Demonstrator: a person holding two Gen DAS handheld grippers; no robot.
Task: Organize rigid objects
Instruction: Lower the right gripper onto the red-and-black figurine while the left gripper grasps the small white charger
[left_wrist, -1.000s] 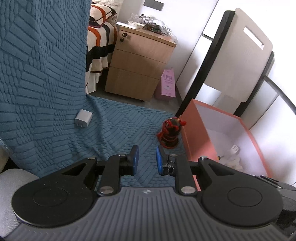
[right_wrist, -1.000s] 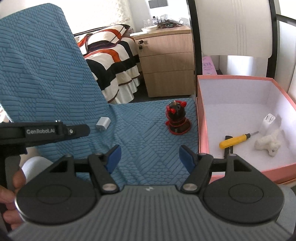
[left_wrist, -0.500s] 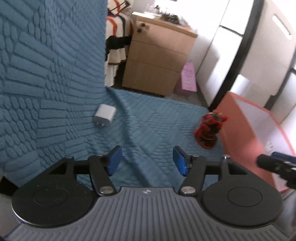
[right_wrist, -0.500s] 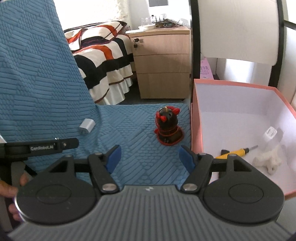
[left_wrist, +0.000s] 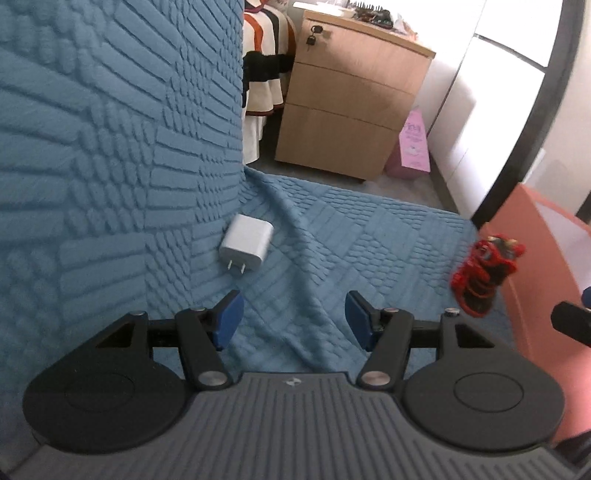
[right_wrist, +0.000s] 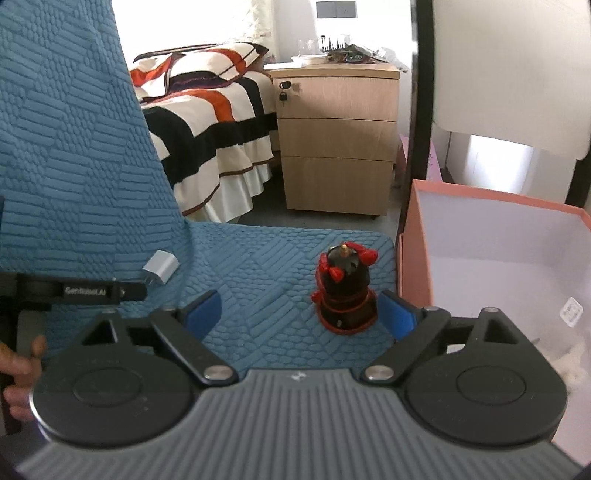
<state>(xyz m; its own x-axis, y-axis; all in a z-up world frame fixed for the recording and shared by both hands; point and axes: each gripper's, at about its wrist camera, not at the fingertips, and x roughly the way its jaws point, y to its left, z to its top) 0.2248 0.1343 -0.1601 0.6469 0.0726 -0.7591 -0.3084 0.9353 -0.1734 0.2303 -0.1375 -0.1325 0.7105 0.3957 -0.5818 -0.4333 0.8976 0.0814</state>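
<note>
A white charger plug lies on the blue textured cover, just ahead and left of my open, empty left gripper. It also shows in the right wrist view. A black and red figurine stands upright close ahead of my open, empty right gripper, nearer its right finger. The figurine shows blurred in the left wrist view. The pink box stands right of the figurine, with a white plug and a white lump inside.
The blue cover rises as a tall backrest on the left. A wooden drawer cabinet and a striped bed stand behind. A black-framed chair back rises behind the box. The left gripper's body crosses the right view's left side.
My left gripper opened and swung left toward the charger plug, which now looks closer. My right gripper moved forward and left, so the figurine sits nearer its fingers.
</note>
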